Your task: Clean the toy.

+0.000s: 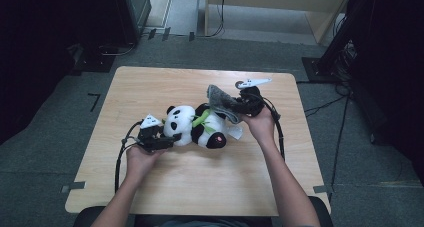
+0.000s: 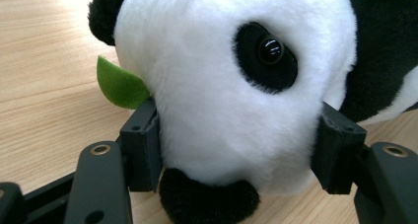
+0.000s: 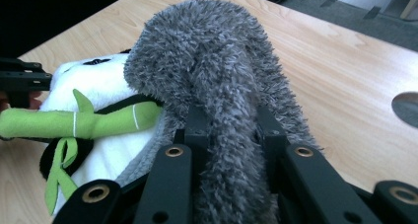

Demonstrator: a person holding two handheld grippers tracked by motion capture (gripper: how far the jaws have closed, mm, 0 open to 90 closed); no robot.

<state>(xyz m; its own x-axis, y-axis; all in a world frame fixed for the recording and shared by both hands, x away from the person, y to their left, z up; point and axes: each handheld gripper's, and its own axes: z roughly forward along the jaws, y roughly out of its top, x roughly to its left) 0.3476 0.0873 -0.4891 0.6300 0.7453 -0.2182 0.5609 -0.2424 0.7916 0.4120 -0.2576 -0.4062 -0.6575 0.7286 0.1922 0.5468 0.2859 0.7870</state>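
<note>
We see one plush panda (image 1: pixel 192 126) lying on its side in the middle of the wooden surface (image 1: pixel 200 187), with one white tag (image 1: pixel 234 132) whose print is too small to read. Our left gripper (image 1: pixel 167 139) has its jaws clamped around the panda's head. Our right gripper (image 1: pixel 239 107) has its jaws pinched tight on one grey fuzzy cloth (image 1: pixel 220 101), draped over the panda's body beside one green plush bamboo stalk (image 3: pixel 79 123).
</note>
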